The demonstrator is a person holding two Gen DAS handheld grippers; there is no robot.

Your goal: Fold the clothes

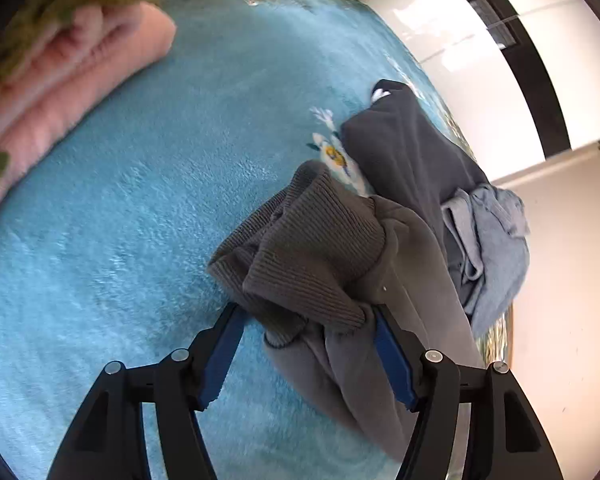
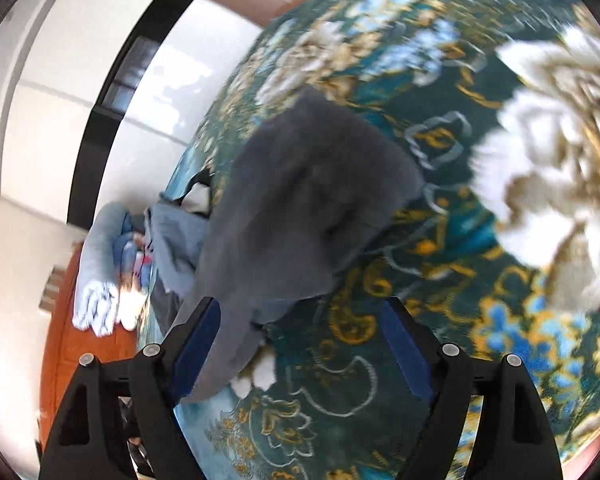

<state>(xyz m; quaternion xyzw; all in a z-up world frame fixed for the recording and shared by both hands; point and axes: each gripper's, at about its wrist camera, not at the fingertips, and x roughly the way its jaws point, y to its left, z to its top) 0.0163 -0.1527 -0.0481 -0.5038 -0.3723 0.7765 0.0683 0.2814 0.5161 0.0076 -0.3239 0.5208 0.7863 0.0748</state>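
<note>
A grey sweatshirt [image 1: 404, 184] lies crumpled on a teal bed blanket [image 1: 120, 220]. Its ribbed hem [image 1: 312, 248] is bunched between the fingers of my left gripper [image 1: 306, 332], whose jaws stand wide apart around the cloth without pinching it. A light blue garment [image 1: 496, 248] lies under the sweatshirt at the bed's right edge. In the right wrist view the same grey sweatshirt [image 2: 300, 200] drapes over the flowered blanket [image 2: 440, 240]. My right gripper [image 2: 300, 332] is open, with the sweatshirt's edge lying against its left finger [image 2: 198, 340].
A folded pink blanket [image 1: 64, 92] lies at the far left of the bed. Stacked folded clothes [image 2: 100, 280] sit beyond the sweatshirt. The bed's wooden edge [image 2: 60, 340], a white wall and a dark door frame [image 1: 532, 76] are beside it.
</note>
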